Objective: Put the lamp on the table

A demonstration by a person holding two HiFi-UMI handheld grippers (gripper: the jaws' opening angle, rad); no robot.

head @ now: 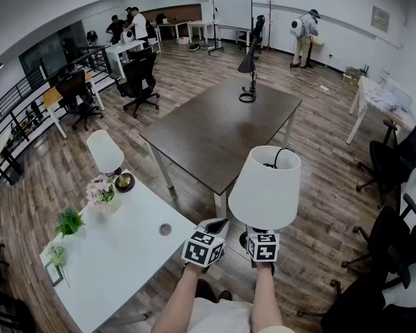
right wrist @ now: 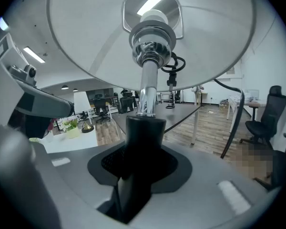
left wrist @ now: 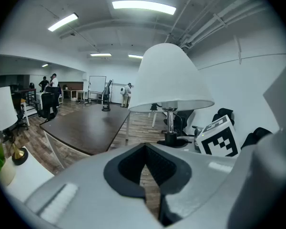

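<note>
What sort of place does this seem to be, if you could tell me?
Most likely an open-plan office or workroom: black swivel chairs stand at white desks, a whiteboard on a stand is near the far wall, and a large dark table fills the middle of the wood floor.

Left gripper (left wrist: 145,152) jaws together, empty; lamp (left wrist: 169,75) ahead; dark table (left wrist: 86,128) beyond.

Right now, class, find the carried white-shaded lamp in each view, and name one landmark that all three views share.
Head view: the lamp is low, right of centre.
Left gripper view: the lamp stands at centre, slightly right.
Right gripper view: the lamp is seen from below, shade filling the top, stem central.
Shared landmark: the dark table beyond the lamp.
</note>
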